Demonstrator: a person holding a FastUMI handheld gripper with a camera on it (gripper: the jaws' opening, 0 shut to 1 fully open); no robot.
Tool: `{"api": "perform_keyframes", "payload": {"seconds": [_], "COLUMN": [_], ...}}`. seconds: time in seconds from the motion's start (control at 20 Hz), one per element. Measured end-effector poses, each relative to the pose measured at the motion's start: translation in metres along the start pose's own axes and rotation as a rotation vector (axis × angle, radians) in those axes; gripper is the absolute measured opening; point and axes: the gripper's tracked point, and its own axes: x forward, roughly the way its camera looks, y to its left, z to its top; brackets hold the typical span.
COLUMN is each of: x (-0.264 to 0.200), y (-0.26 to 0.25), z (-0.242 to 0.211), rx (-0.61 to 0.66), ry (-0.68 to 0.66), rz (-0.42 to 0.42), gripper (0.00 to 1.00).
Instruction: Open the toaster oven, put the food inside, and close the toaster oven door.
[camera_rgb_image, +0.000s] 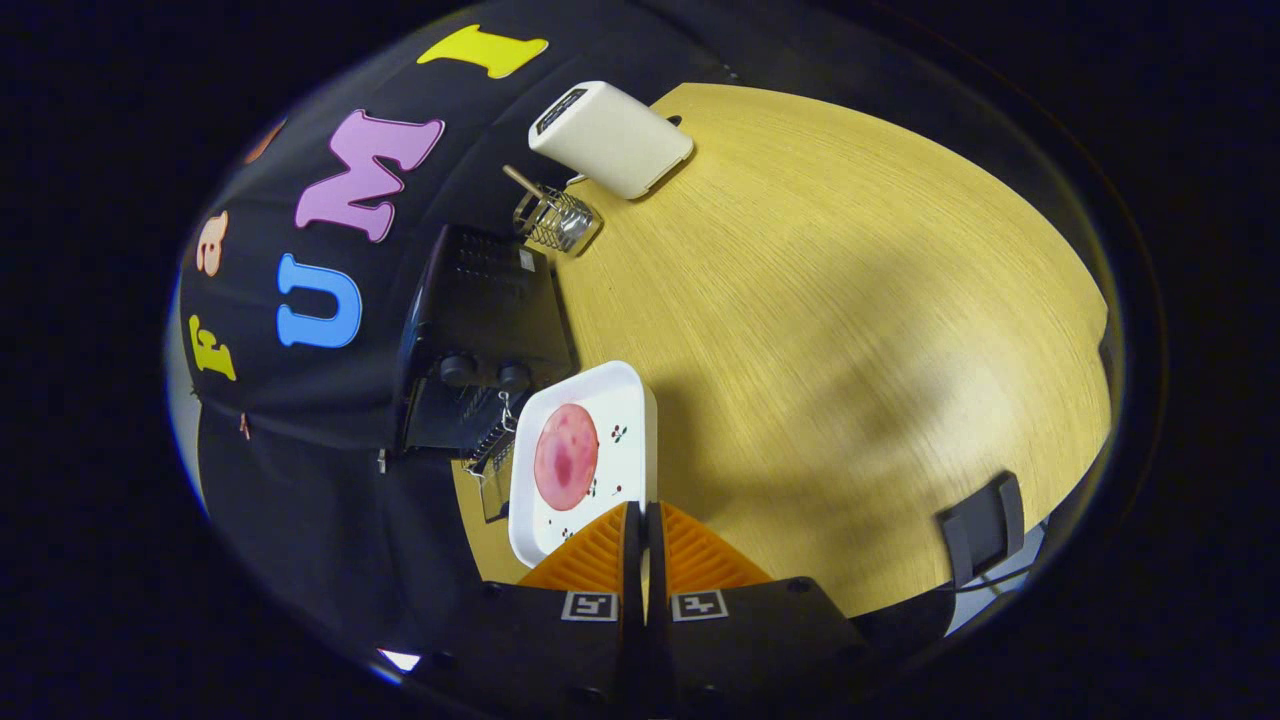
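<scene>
White and square, the plate (585, 455) is pinched by its near rim in the claw (643, 530), whose two fingers stand almost together with the thin rim between them, so the claw is narrow and holding the plate. A round pink slice of food (566, 456) lies flat on the plate's middle, and small printed sprigs dot the plate's face around it. Seen edge-on from the fingers, the plate runs straight ahead of them, its far edge reaching towards the black toaster oven (480, 330). That oven stands on the pale wooden worktop (850, 330) against the booth's dark cloth wall; two round knobs (485, 373) show on its front, and its door (495, 470) hangs open just beside the plate, with a wire rack showing at the opening. Beyond the oven a wire-mesh holder (556, 220) with a wooden stick in it sits beside a cream boxy appliance (610, 138) at the far end of the worktop. To the other side of the plate the wood lies bare and broad, out to its curved edge, where a small black bracket (985, 525) sits near the fingers' side.
</scene>
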Motion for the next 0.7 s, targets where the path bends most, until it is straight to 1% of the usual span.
{"api": "perform_keyframes", "payload": {"seconds": [0.25,0.4,0.55,0.7], "x": [-0.012,-0.016,-0.015,-0.003], "y": [0.021,0.041,0.069,0.099], "z": [-0.029,-0.048,-0.067,-0.086], "rx": [0.08,0.115,0.098,0.071], "ry": [-0.002,0.008,0.012,0.029], "rz": [0.032,0.057,0.1,0.135], "gripper": [0.05,0.05,0.05,0.05]}}
